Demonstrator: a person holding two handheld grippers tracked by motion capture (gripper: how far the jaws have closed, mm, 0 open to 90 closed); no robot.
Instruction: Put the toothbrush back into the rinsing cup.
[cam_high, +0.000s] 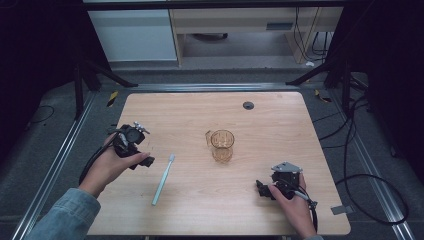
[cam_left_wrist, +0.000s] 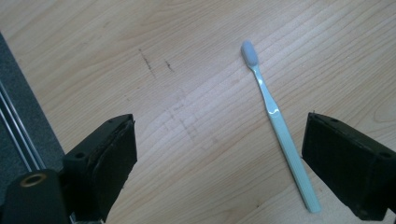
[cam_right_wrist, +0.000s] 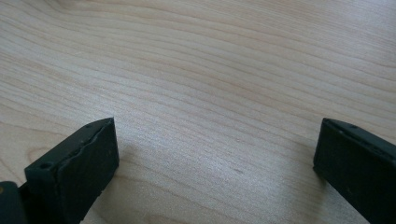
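I hold my left gripper (cam_high: 142, 159) with jaws wide apart just left of the pale toothbrush (cam_high: 163, 179) lying flat on the table (cam_high: 280, 120), my right gripper (cam_high: 265, 190) likewise spread over bare wood, near an amber glass cup (cam_high: 222, 145).

Pale wood-grain tabletop (cam_high: 280, 125); light blue toothbrush (cam_left_wrist: 279, 126); clear amber cup (cam_high: 222, 145); black tools; denim-blue sleeve (cam_high: 65, 217).
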